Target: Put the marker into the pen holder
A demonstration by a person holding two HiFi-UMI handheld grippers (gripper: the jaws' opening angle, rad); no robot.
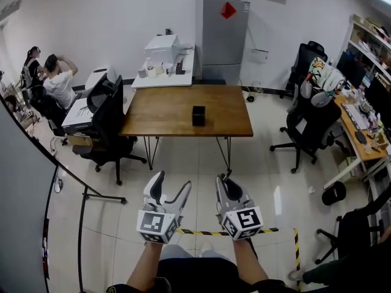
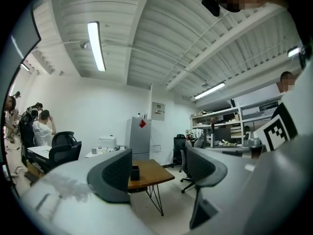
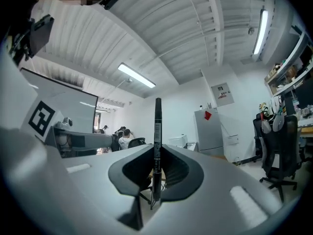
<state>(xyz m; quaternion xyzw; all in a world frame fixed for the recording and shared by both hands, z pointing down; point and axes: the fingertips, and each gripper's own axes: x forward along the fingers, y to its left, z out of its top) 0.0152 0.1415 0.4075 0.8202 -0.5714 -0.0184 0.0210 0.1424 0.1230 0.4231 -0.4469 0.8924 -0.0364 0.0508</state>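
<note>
Gripping black marker [image 3: 157, 131] upright, long axis vertical, in closed right tongs [image 1: 227, 185], left tongs [image 1: 171, 185] wide and empty alongside, both well short of black pen holder [image 1: 198, 115] at centre of bench [image 1: 162, 118] ahead, right tongs marginally nearer.

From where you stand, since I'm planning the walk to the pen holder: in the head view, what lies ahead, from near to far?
The right gripper with the marker → wooden table → pen holder → grey refrigerator at the wall.
</note>
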